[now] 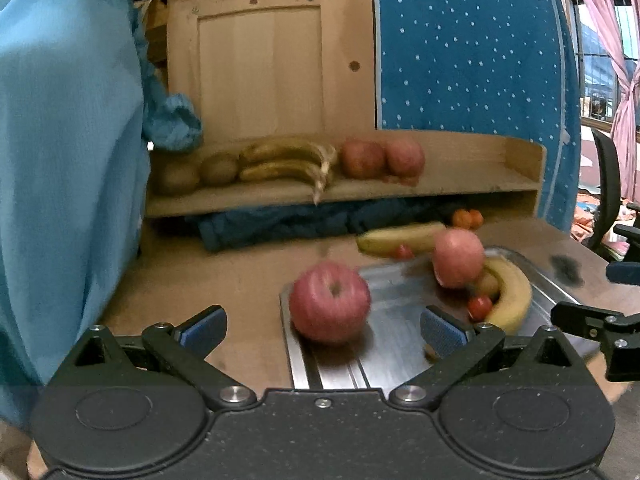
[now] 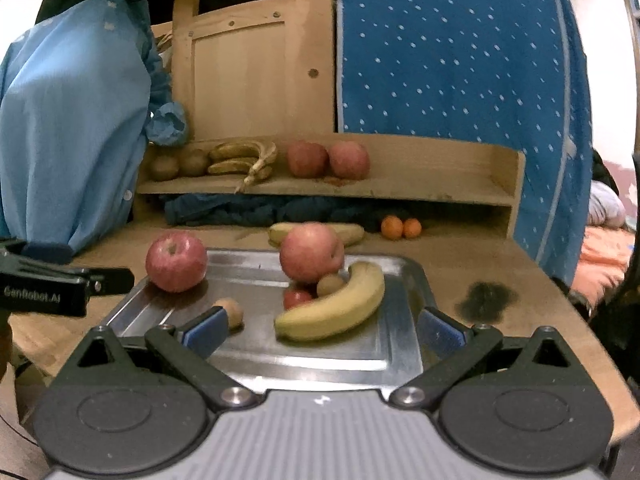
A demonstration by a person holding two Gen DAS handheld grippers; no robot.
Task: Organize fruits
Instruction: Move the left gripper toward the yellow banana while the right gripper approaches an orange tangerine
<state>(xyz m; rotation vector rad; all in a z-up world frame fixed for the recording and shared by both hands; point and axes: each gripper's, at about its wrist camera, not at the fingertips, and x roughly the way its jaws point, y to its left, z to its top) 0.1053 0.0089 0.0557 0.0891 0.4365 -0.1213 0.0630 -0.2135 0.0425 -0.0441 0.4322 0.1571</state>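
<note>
Apple (image 1: 330, 301) sits just beyond spread left fingers (image 1: 203, 330) (untouched).

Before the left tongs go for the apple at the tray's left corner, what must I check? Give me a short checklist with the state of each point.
1. Left tongs open and empty: ok.
2. Near apple lined up between the blue pads: ok.
3. Apple free of other fruit on the metal tray: ok.
4. Right tongs open, away from that apple: ok.
5. Space on the wooden shelf beside the two apples: ok.
6. Apple resting steady: cannot tell, picture blurred.
</note>
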